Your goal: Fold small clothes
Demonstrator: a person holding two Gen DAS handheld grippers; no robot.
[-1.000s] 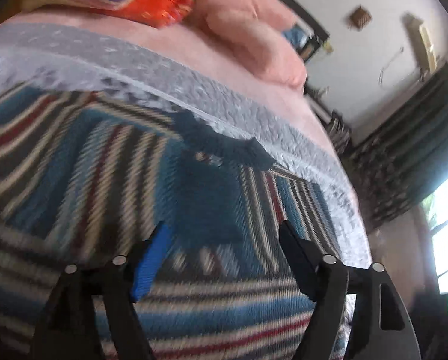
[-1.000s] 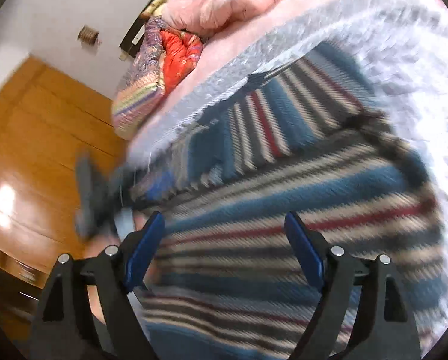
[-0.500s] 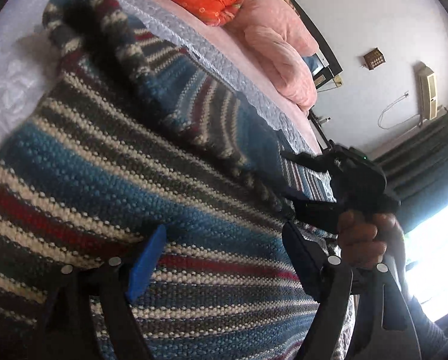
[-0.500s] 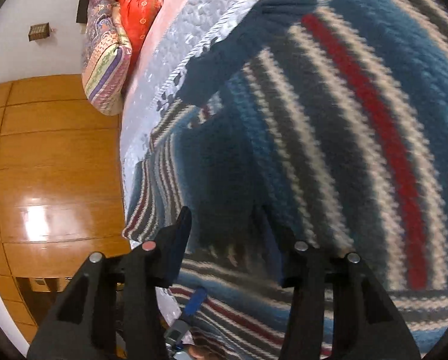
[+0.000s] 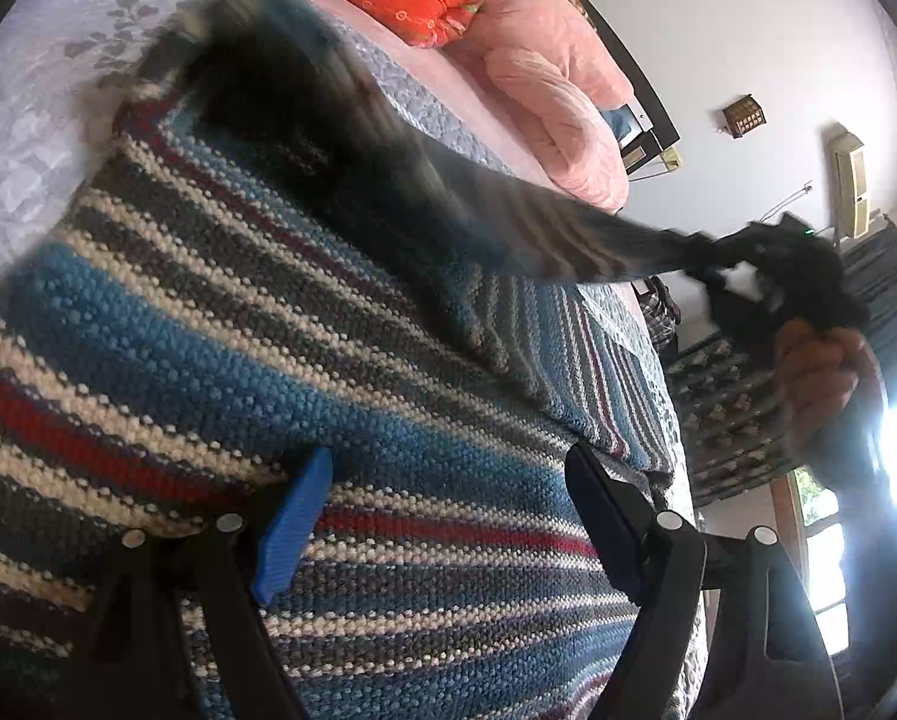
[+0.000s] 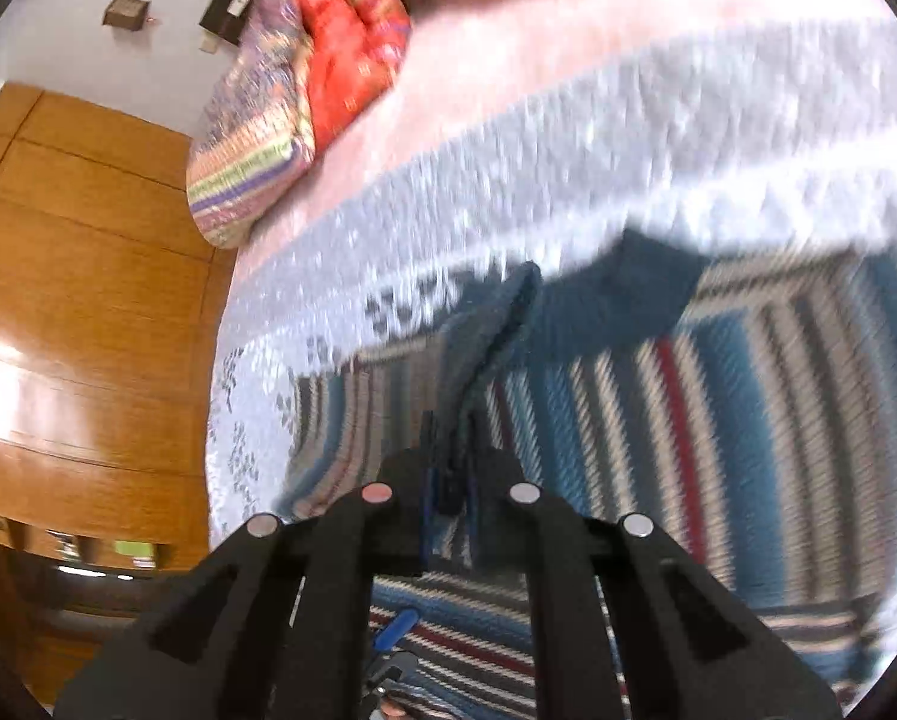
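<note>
We see the striped sweater spread on the bed, over its pale grey patterned bedspread, with the body of the knit filling most of the left wrist view. The left gripper hovers low over the sweater's blue, red and cream stripes, its fingers spread wide apart and holding nothing, much as they were half a second ago. The change is on the other side: the right gripper, which half a second ago hung over the knit with its fingers parted, now has them pressed together on the sweater's dark blue sleeve cuff. In the left wrist view that sleeve, motion-blurred, is now stretched taut across the sweater from the shoulder area to the right gripper, which the person's hand holds lifted at the right of the picture; earlier it lay curled on the sweater. In the right wrist view the dark blue collar lies just beyond the pinched cuff, against the bedspread. A colourful folded quilt and pink pillows sit at the head of the bed, well apart from the sweater.
</note>
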